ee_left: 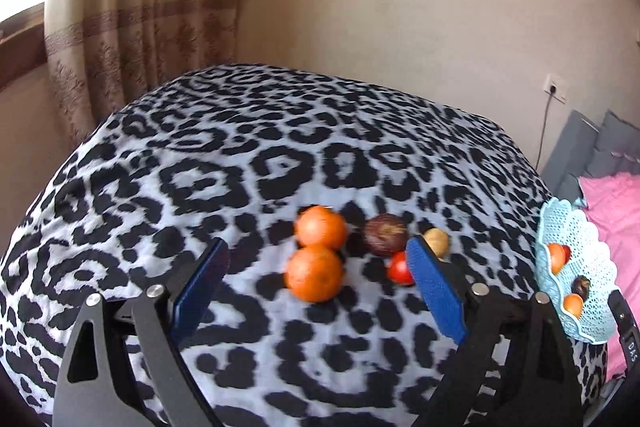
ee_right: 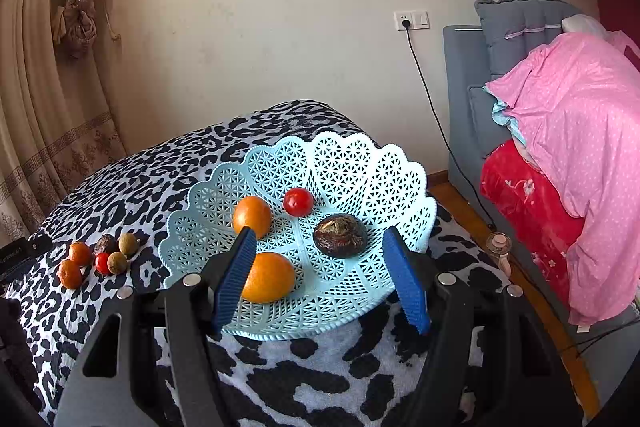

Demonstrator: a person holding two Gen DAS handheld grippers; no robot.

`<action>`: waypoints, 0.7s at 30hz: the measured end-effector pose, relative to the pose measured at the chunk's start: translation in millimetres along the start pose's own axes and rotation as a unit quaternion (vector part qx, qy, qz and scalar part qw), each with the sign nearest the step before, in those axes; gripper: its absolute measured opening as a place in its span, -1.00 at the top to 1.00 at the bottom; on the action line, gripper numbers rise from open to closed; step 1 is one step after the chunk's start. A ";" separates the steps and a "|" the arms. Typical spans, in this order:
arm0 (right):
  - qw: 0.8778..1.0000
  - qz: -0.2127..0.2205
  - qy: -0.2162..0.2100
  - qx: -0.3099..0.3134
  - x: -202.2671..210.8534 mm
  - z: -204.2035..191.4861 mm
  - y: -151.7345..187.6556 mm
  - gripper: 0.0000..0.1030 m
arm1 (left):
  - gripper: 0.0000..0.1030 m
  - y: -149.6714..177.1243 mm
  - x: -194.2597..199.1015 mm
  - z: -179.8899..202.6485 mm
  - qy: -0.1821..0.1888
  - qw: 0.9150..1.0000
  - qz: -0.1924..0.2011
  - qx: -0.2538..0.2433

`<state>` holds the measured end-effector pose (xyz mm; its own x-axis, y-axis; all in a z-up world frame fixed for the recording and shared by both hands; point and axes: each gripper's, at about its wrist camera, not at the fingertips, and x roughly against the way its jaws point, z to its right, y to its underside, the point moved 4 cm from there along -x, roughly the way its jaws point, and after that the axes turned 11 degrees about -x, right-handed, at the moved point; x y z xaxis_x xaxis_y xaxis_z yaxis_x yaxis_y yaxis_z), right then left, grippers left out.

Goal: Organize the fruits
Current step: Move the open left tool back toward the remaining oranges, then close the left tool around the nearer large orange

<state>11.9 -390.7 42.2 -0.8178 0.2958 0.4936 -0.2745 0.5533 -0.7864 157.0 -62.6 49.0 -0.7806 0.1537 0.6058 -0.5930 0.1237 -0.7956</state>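
The left claw point(ee_left: 316, 291) gapes wide and empty toward the near orange point(ee_left: 315, 273), one of the loose fruits on the tabletop point(ee_left: 224, 163). The right claw point(ee_right: 320, 279), half open, holds nothing and hangs before the basket point(ee_right: 208, 223), which already carries four fruits.

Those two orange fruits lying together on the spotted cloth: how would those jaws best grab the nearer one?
Grip the nearer round orange fruit across its widest middle, coming down from above and the near side. The second orange fruit touches its far side, so the open left gripper should set its blue pads on the free left and right flanks.
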 end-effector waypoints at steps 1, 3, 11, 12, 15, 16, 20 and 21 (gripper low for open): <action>1.000 0.000 0.000 0.000 0.0 0.0 -0.1 -0.31 | -0.64 0.9 -1.8 -3.0 0.001 1.000 -0.003 0.004; 1.000 0.000 0.000 0.000 -0.1 -0.2 0.1 -0.31 | -0.45 4.5 -7.7 -9.2 0.005 1.000 -0.015 0.006; 1.000 -0.003 -0.003 0.003 -0.1 0.1 0.7 -0.31 | -0.01 22.4 -33.5 -5.0 0.024 0.998 -0.063 -0.011; 1.000 -0.003 -0.003 0.004 -0.6 -0.8 1.0 -0.31 | 0.00 23.2 -34.6 -3.3 0.030 0.998 -0.062 -0.014; 1.000 -0.005 -0.005 0.007 -1.0 -1.8 1.4 -0.31 | 0.09 23.0 -35.9 1.7 0.035 0.997 -0.058 -0.025; 1.000 -0.005 -0.005 0.007 -1.0 -1.4 1.3 -0.31 | 0.10 22.7 -36.5 1.8 0.038 0.997 -0.057 -0.025; 1.000 -0.006 -0.005 0.008 -1.3 -2.1 1.4 -0.31 | 0.09 23.4 -40.4 1.8 0.050 0.997 -0.057 -0.021; 1.000 -0.005 -0.005 0.008 -1.2 -2.2 1.3 -0.31 | 0.08 23.0 -41.8 1.8 0.052 0.997 -0.058 -0.020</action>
<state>13.7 -388.6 41.3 -0.8196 0.2822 0.4985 -0.2910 0.5444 -0.7867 175.6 -67.9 5.4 -0.6816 0.2370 0.6922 -0.6678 0.1850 -0.7209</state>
